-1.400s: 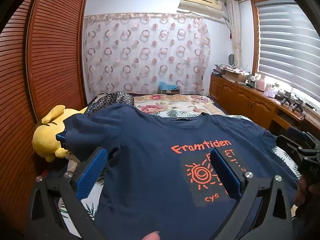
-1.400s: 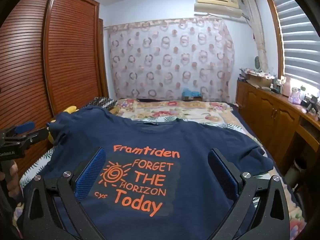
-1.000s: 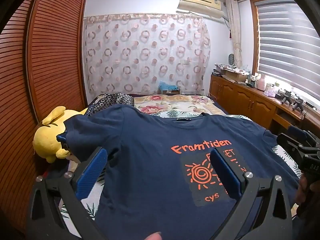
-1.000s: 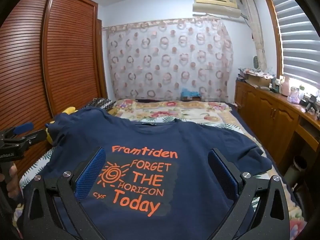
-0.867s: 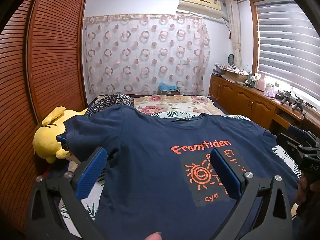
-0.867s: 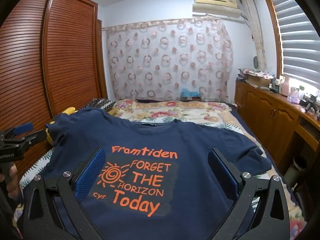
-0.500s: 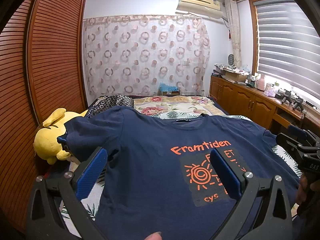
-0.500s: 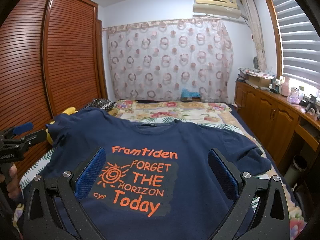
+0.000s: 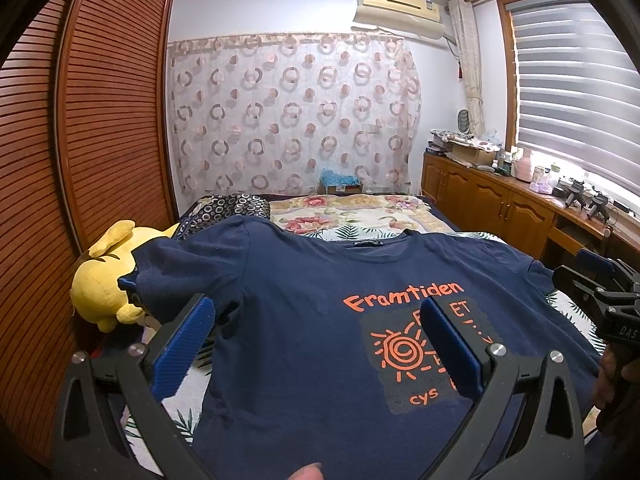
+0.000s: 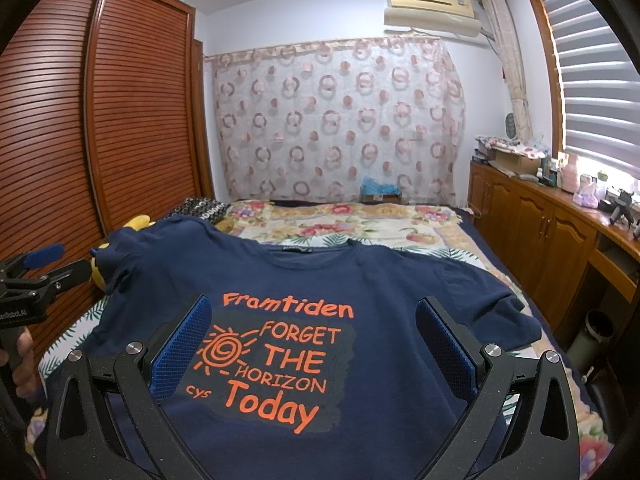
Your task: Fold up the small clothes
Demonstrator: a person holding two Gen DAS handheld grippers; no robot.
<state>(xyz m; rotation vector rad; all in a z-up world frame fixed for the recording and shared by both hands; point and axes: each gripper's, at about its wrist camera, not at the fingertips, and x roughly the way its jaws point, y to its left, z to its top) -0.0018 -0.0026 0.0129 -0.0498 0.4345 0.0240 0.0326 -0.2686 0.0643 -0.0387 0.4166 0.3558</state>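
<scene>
A navy T-shirt (image 9: 304, 320) with orange print lies spread face up on the bed, collar toward the far end; it also shows in the right wrist view (image 10: 380, 288). My left gripper (image 9: 316, 320) is open and empty, hovering above the shirt's left half near the hem. My right gripper (image 10: 312, 320) is open and empty above the printed chest area. Each gripper shows at the edge of the other's view: the right one (image 9: 592, 284), the left one (image 10: 44, 268). The shirt's left sleeve (image 9: 180, 272) drapes over a plush toy.
A yellow plush toy (image 9: 104, 280) lies at the bed's left edge by the wooden wardrobe (image 9: 80, 140). A floral bedspread (image 10: 352, 220) covers the far bed. Wooden cabinets (image 10: 552, 232) with clutter run along the right under the window.
</scene>
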